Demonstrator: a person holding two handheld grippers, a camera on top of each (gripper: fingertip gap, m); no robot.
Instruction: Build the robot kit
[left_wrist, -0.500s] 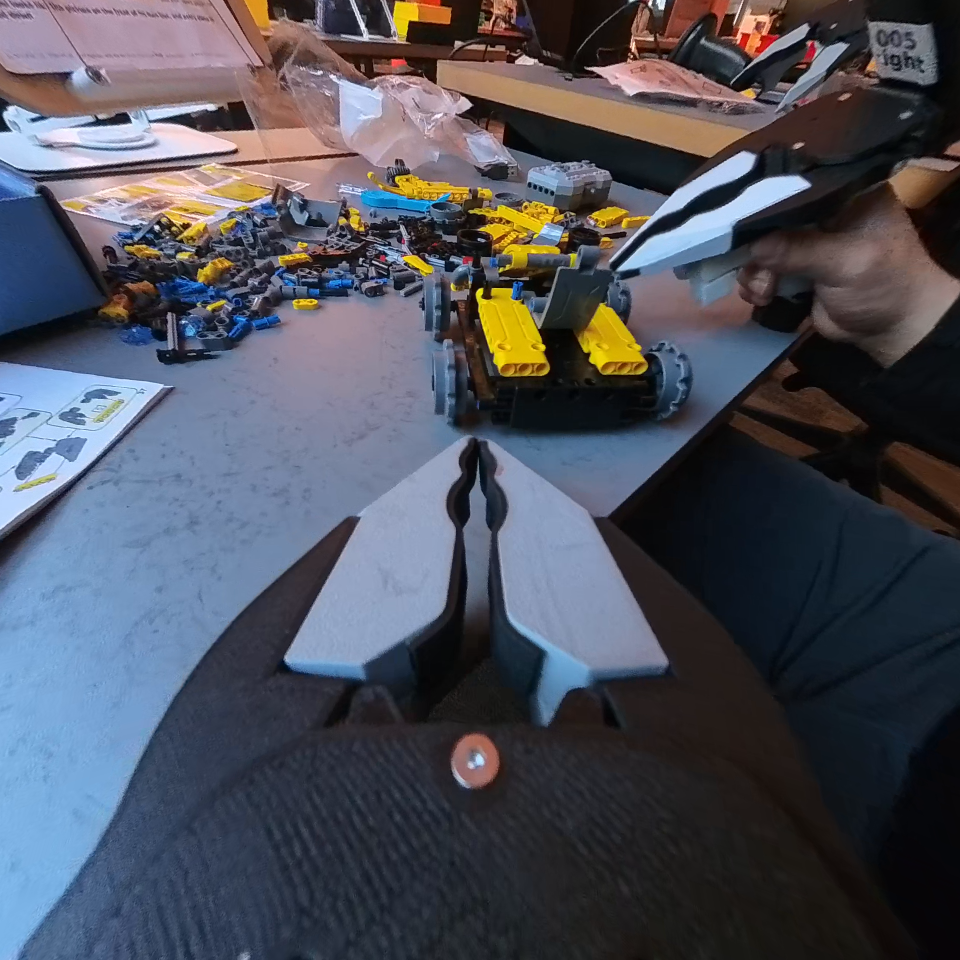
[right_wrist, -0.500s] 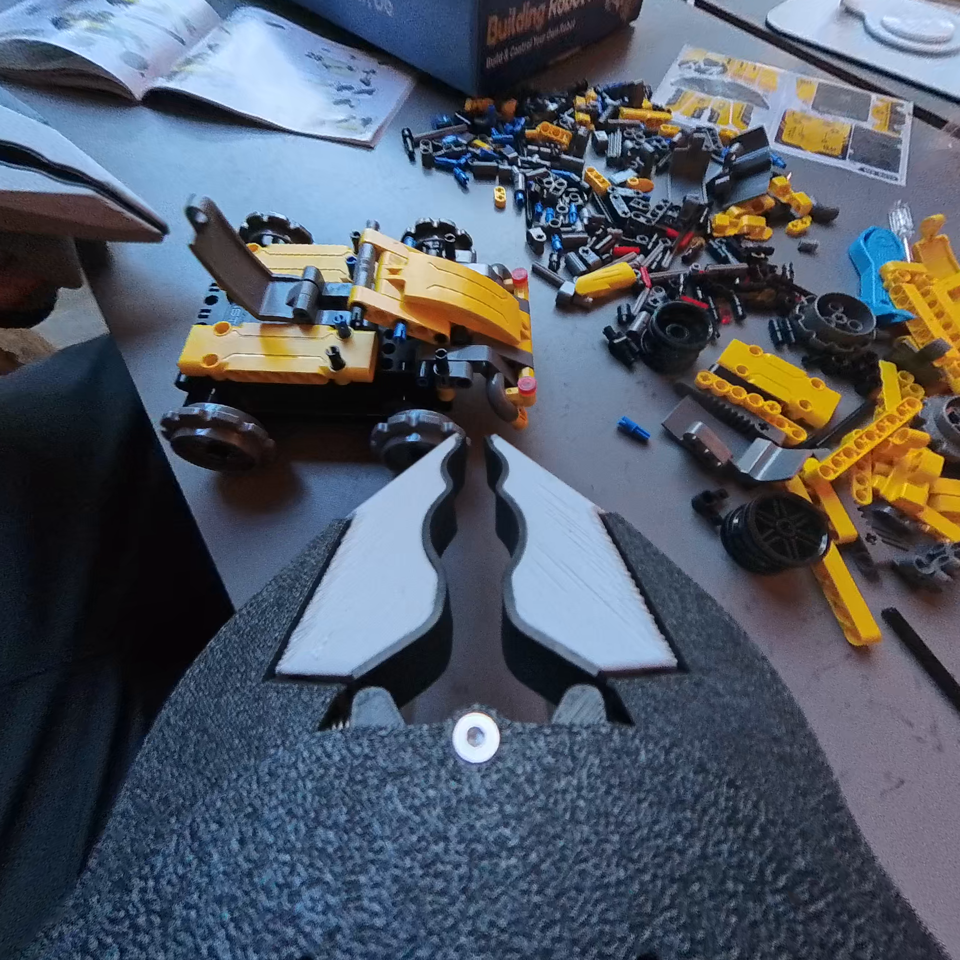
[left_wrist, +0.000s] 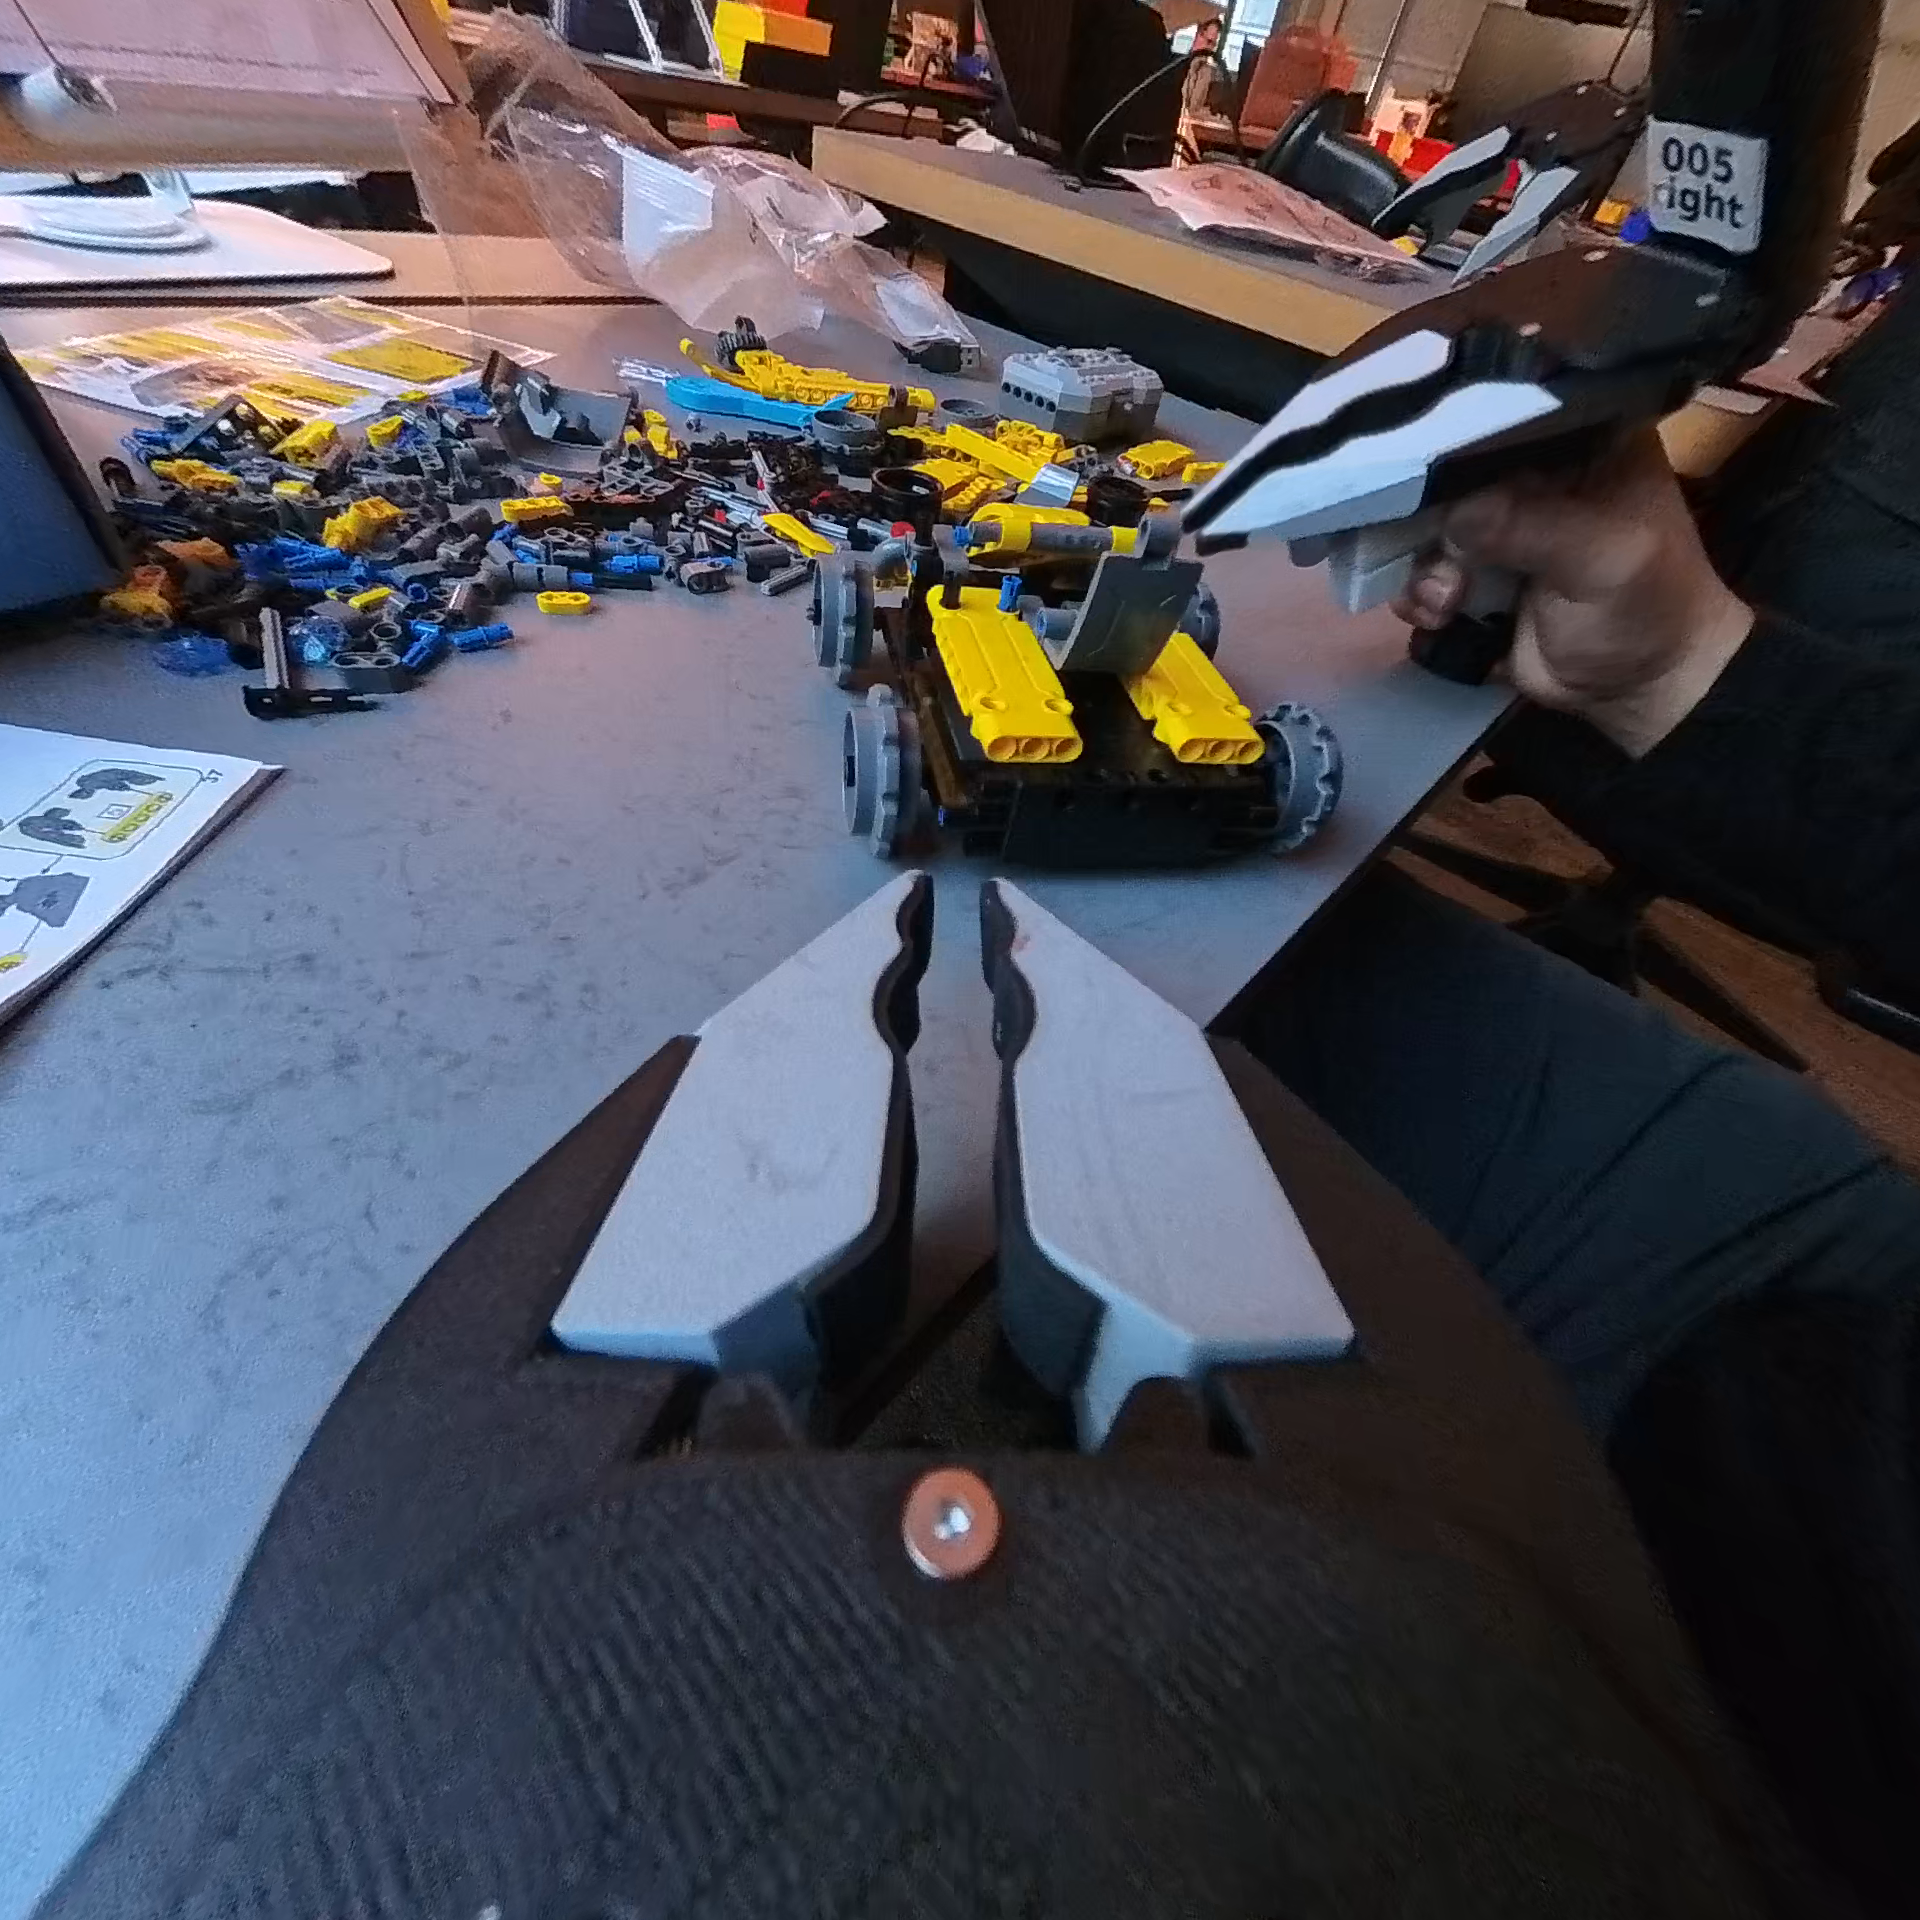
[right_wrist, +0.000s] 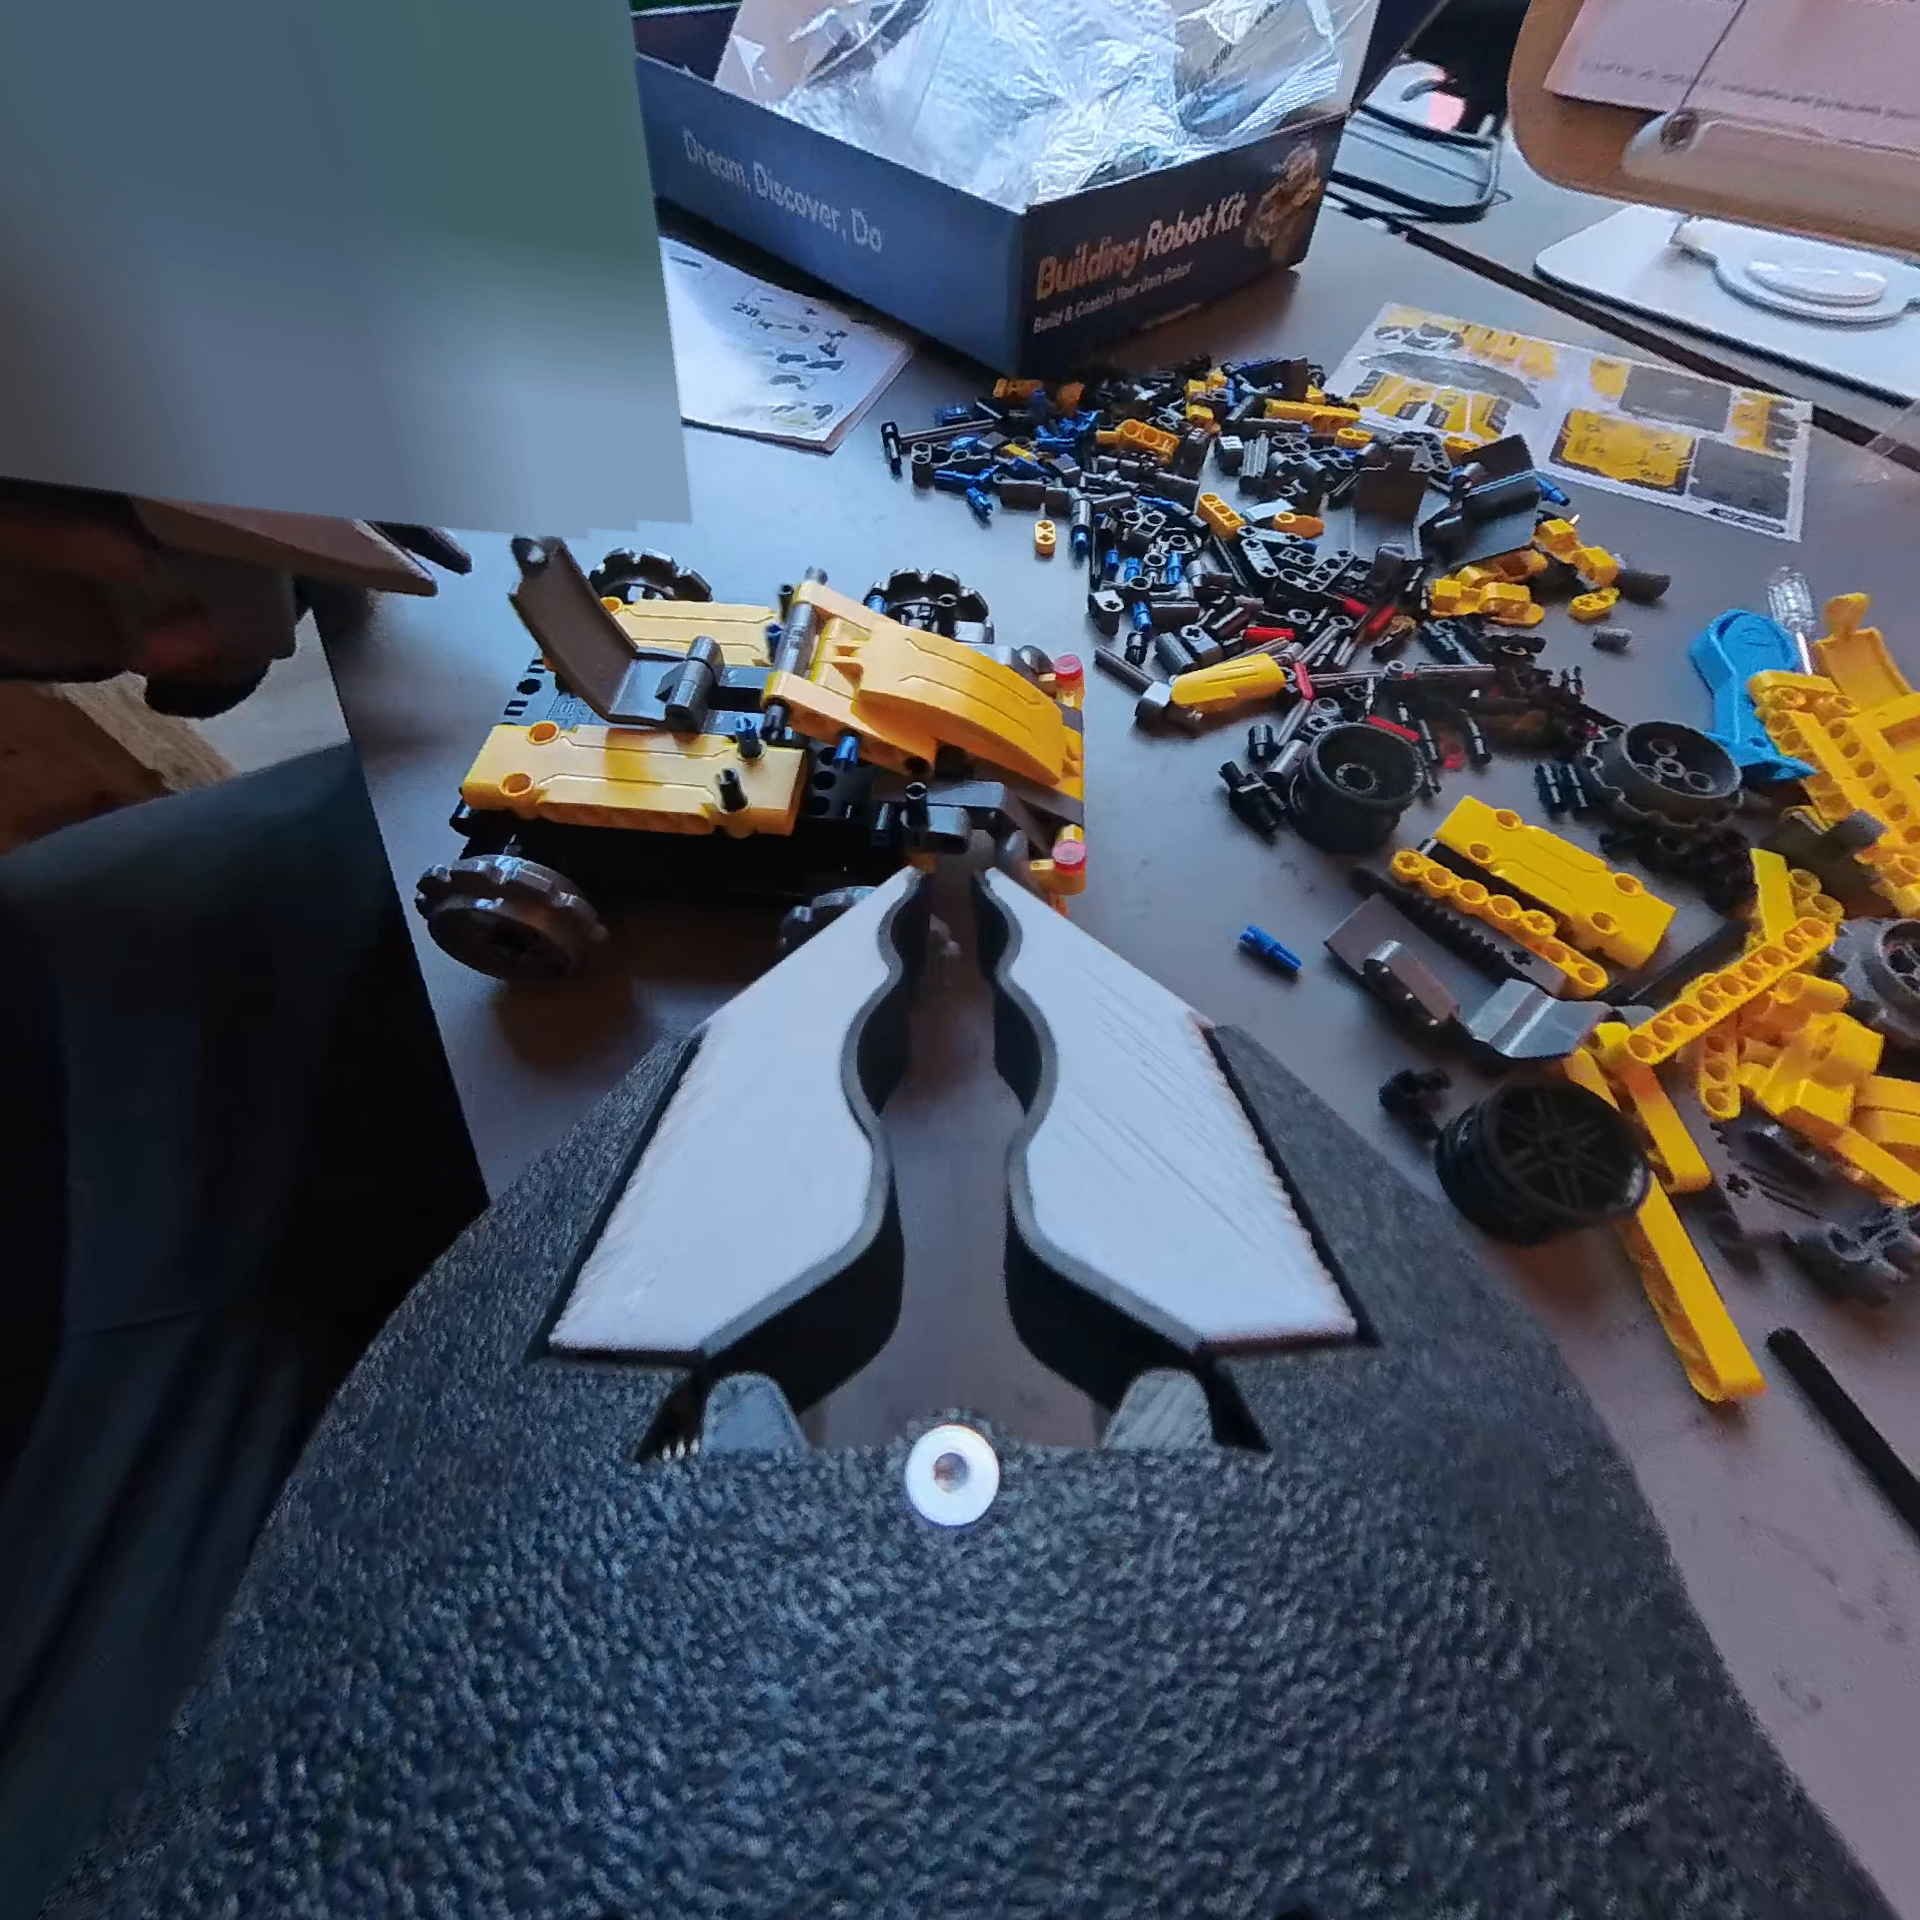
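In the left wrist view, the left gripper (left_wrist: 956, 904) is hovering low in the frame over the grey counter (left_wrist: 436, 987), fingers (left_wrist: 790, 1122) narrowly parted and empty. Above it at centre, the yellow toy car (left_wrist: 1060, 707) is standing near the counter edge. At upper right, the right gripper (left_wrist: 1195, 520), fingers narrowly parted and empty, is pointing at the car's raised grey flap (left_wrist: 1127, 613). Loose parts (left_wrist: 436, 540) are lying at upper left.

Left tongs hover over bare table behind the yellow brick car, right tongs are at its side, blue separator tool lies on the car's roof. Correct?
One error. The blue separator tool lies on the table among loose bricks, well away from the yellow brick car, as the right wrist view shows. Left tongs and right tongs are as you say.
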